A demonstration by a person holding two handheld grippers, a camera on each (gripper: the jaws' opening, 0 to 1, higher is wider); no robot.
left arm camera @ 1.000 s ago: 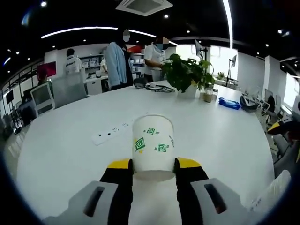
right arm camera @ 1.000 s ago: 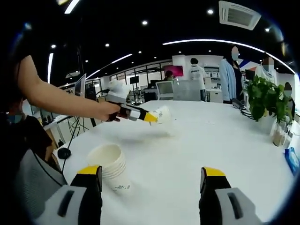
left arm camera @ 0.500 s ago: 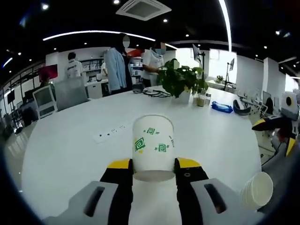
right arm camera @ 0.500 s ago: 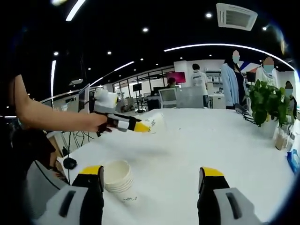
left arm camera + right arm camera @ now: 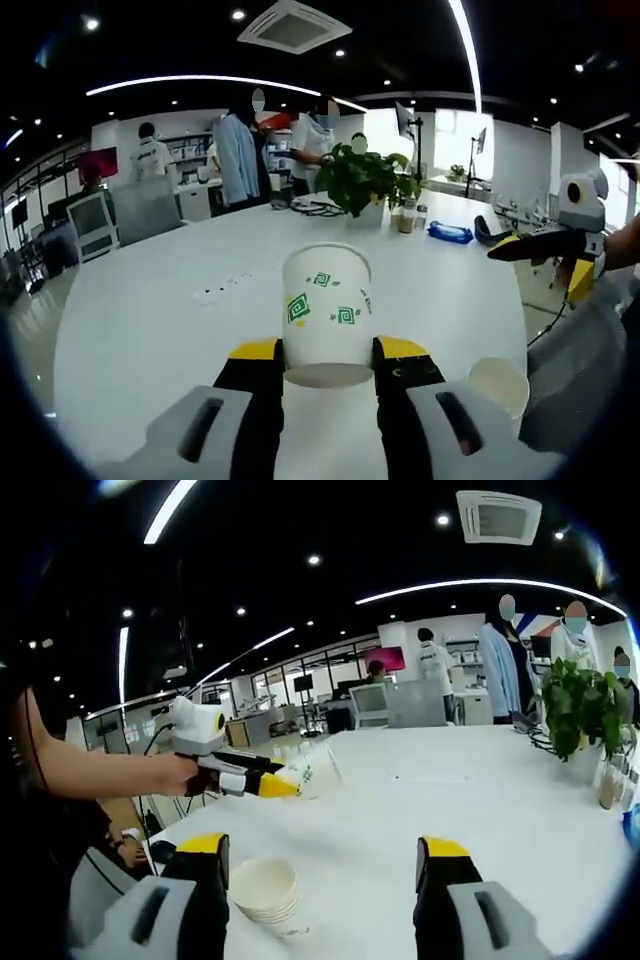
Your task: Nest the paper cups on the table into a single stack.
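Observation:
My left gripper (image 5: 327,350) is shut on a white paper cup (image 5: 326,313) with green square prints, held upright above the white table (image 5: 150,310). A stack of nested white cups (image 5: 498,384) stands at the lower right of the left gripper view, near the table's edge. In the right gripper view the same stack (image 5: 266,895) sits just inside my right gripper's left jaw. My right gripper (image 5: 320,855) is open with nothing between its jaws. The left gripper (image 5: 262,783), held by a hand, carries the printed cup (image 5: 310,773) above and beyond the stack.
A white power strip (image 5: 222,289) lies on the table ahead. A potted plant (image 5: 362,177), a small jar and a blue pouch (image 5: 447,233) stand at the far side. Several people stand beyond the table. Chairs and monitors are at the far left.
Both cameras have swung. The cup stack has come into the left gripper view at lower right. In the right gripper view the left gripper with its cup has moved lower and nearer the stack.

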